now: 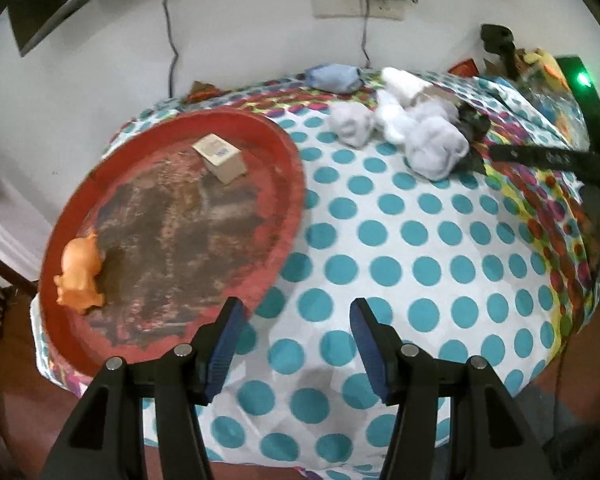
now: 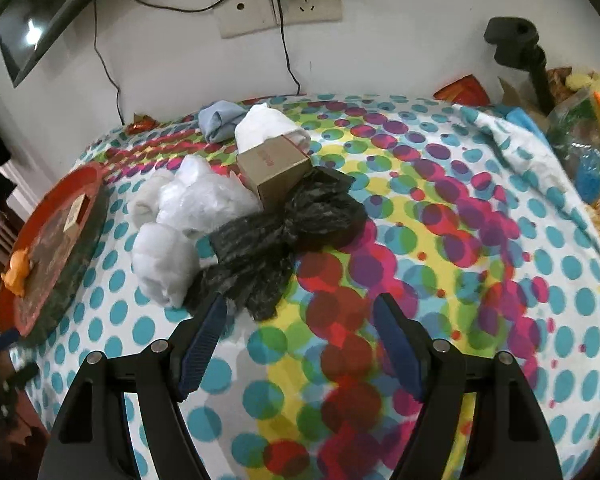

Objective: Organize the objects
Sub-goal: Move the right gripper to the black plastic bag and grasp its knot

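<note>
Both pairs of blue-padded fingers stand apart with nothing between them: the left gripper hangs over bare dotted cloth just beside the rim of the round red tray, and the right gripper hangs over the cloth with its left fingertip just short of the crumpled black plastic bag. By the look of it, the step in hand is an approach for the next pick, since the tray already holds a small tan cardboard box and an orange rubber animal toy, while the remaining items lie in a loose pile near the middle of the table. That pile comprises the black bag, several white crumpled plastic bags, a brown cardboard box partly resting against the bags, a white folded cloth behind it, and a pale blue rolled cloth farther back. The next move probably calls for the right gripper to advance and close on the black bag, the nearest item. Thin film may bunch or slip, and the touching white bags may drag along. A black stand, a wall socket with cables and assorted clutter at the far right edge lie well apart from the pile.
</note>
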A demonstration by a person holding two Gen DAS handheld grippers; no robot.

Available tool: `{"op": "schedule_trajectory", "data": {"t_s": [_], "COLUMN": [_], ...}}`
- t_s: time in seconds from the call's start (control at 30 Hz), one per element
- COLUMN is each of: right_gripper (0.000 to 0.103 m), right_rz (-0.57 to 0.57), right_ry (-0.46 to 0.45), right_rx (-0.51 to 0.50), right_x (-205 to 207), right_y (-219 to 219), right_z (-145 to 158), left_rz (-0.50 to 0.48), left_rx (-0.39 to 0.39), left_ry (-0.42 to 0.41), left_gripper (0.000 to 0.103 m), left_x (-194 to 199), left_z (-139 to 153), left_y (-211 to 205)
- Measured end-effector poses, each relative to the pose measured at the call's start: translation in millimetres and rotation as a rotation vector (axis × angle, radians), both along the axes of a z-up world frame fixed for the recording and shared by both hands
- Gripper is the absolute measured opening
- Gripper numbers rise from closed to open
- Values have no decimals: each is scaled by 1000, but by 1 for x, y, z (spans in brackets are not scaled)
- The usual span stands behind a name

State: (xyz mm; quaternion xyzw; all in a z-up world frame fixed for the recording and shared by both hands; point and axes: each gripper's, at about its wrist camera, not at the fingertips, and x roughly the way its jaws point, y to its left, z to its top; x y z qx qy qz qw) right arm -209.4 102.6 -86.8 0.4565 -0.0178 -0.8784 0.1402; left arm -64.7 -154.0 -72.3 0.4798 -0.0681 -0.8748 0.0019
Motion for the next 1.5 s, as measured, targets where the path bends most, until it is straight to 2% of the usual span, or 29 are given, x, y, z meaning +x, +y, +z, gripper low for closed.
{"op": "schedule_trajectory", "data": {"t_s": [0.1,0.17,0.3,0.57,0.6,0.67,0.7,0.73,0.83,1.13,1.3,1.37,1.43,1.5], "right_gripper": [74,73,74,74,73,61,49,42,40,40,42,46,64,67], "right_rz": [-30,-26,-19,-84,-92,-106,-106,-103,-90,-38,10,20,20,25], "right_ry": [-6,-7,24,13,13,25,24,29,20,-18,-45,-56,-63,-61], "right_rx": [-12,-25,21,47,50,65,72,76,54,36,8,-23,-57,-84], "right_x": [-9,-13,-17,-45,-47,-47,-48,-47,-46,-27,-13,-7,-1,5], "right_y": [-4,-9,-22,-28,-26,-21,-16,-13,3,39,52,57,62,65], "right_z": [-3,-5,-7,-17,-17,-17,-17,-16,-15,-11,-10,-9,-9,-9], "left_rz": [-26,-47,-77,-115,-117,-122,-121,-122,-128,-125,-145,-165,-187,-207], "left_rx": [-47,-28,-43,-45,-48,-44,-40,-38,-30,2,67,108,158,167], "left_ry": [18,18,23,9,7,4,-1,-3,-9,-29,-34,-38,-62,-73], "left_gripper": [57,57,57,57,57,57,57,57,57,57,57,57,57,57], "left_x": [1,2,5,7,7,7,7,7,5,-3,-25,-39,-56,-73], "left_z": [-4,-4,-5,-10,-11,-12,-13,-13,-15,-11,5,11,13,13], "left_y": [9,12,19,28,29,29,29,29,30,41,55,63,71,82]}}
